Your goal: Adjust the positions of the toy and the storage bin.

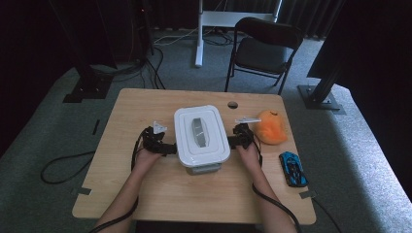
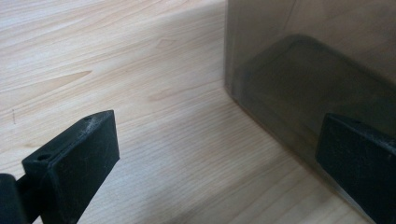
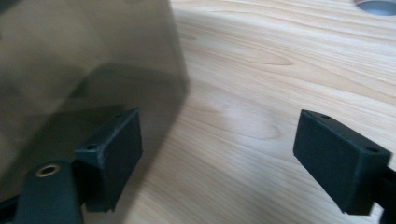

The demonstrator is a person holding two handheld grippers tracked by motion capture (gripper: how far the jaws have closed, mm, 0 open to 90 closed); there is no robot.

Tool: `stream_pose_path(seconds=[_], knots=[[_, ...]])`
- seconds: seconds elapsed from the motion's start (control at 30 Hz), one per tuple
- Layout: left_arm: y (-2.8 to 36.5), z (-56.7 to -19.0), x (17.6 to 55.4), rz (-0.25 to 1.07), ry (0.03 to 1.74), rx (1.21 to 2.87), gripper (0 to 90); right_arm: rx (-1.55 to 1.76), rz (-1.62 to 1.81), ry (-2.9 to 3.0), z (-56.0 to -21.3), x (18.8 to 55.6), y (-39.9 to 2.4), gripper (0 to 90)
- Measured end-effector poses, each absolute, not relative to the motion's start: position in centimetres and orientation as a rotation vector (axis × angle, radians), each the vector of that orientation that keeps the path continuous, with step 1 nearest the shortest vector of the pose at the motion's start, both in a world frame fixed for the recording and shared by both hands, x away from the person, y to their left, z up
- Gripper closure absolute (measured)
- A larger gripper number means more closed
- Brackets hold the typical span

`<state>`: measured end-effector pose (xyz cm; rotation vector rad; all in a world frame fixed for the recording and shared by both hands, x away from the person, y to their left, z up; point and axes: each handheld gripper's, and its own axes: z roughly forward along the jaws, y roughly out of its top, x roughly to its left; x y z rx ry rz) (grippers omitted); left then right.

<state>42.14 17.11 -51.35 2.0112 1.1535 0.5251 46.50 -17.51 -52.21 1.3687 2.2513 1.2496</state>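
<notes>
A white lidded box [image 1: 201, 140] is seen at the middle of a light wooden table [image 1: 145, 194], and everything else is placed around it. To the right of the box, past the right claw, a soft, rounded orange plush toy [image 1: 271, 127] is found, and nearer the table's right edge a small glossy blue toy car [image 1: 293, 168] is laid. Behind the box, a round grommet hole [image 1: 232, 104] is cut into the tabletop. Beyond the table, a dark folding chair [image 1: 265, 48] and a white stand [image 1: 200, 29] are seen on grey carpet, with black cables trailed over the floor.

The box is rectangular with rounded corners; its lid is smooth white plastic with a grey raised handle along the middle. Its walls are shown in the gripper views as smoky, see-through plastic. The tabletop is pale with a fine wood grain.

The left claw [image 1: 165, 148] is held against the left side of the box, and the right claw [image 1: 232, 141] against its right side, each gripped by a hand. In the left gripper view, the left claw [image 2: 224, 154] is spread wide and holds nothing; the box wall [image 2: 308, 70] is seen just beside its right jaw. In the right gripper view, the right claw [image 3: 219, 154] is likewise spread wide and empty, with the box wall [image 3: 84, 60] just beside its left jaw.
</notes>
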Motion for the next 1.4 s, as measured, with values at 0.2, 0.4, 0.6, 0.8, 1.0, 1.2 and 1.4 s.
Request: stream_pose_path(seconds=[0.2, 0.4, 0.6, 0.8, 1.0, 1.2, 1.4], knots=[[17.7, -51.7, 42.6, 0.536, 1.191, 2.007, 0.2, 1.413, 1.180, 2.203, -52.3, 46.9, -18.3, 14.8], [18.1, -51.7, 43.4, 0.554, 1.209, 2.003, 0.2, 1.431, 1.171, 2.254, -52.4, 47.8, -18.2, 14.8], [18.1, -51.7, 44.1, 0.545, 1.210, 2.007, 0.2, 1.441, 1.154, 2.246, -52.7, 48.4, -17.9, 14.7], [17.8, -51.4, 44.2, 0.543, 1.201, 1.992, 0.2, 1.445, 1.167, 2.241, -52.7, 48.5, -17.5, 13.9], [17.1, -51.3, 43.5, 0.560, 1.180, 2.017, 0.2, 1.402, 1.201, 2.283, -52.5, 48.1, -16.7, 17.7], [16.9, -51.0, 43.0, 0.558, 1.168, 2.029, 0.2, 1.367, 1.200, 2.287, -52.2, 47.8, -16.7, 19.0], [16.6, -50.9, 42.5, 0.568, 1.154, 2.041, 0.2, 1.348, 1.219, 2.287, -52.2, 47.5, -16.7, 20.1]])
